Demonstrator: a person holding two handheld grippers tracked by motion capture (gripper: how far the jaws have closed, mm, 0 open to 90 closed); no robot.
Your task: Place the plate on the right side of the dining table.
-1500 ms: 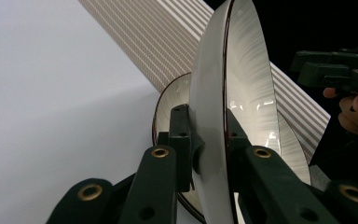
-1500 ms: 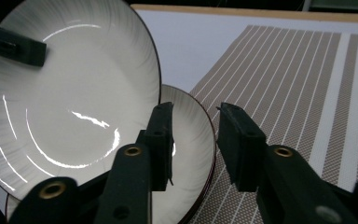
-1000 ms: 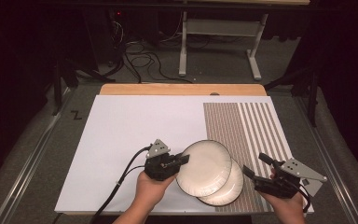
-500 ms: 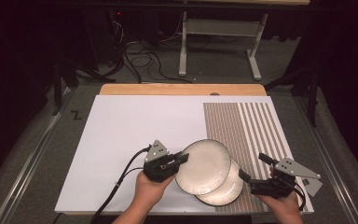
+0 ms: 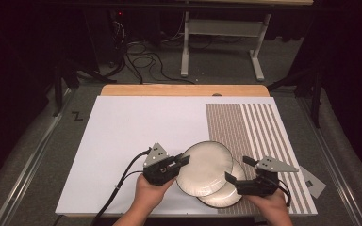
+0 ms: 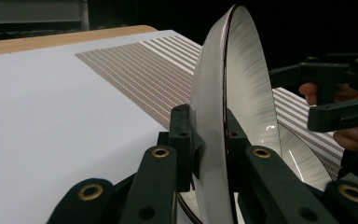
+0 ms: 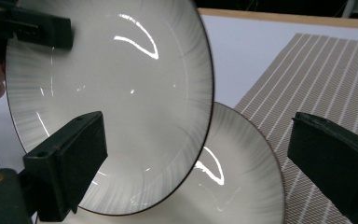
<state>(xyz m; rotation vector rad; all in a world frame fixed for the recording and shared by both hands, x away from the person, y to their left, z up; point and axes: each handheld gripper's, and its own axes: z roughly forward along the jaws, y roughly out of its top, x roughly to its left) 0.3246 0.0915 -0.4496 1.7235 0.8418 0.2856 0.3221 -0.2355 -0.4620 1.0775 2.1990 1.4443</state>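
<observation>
The left claw (image 5: 185, 161) grips the rim of a round white plate with a dark edge (image 5: 205, 168), lifting it off a second white plate (image 5: 226, 193) lying on the bench (image 5: 136, 127). The right claw (image 5: 238, 170) is open, its jaws having just closed a little with nothing between them. I think it must next reach the lower plate's rim and pinch it.

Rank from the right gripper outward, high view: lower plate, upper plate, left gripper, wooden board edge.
1. Lower plate, flat on the mat, just left of the right gripper.
2. Upper plate, overlapping it.
3. Left gripper, clamping that plate's left rim.
4. Wooden board edge, far side.
</observation>
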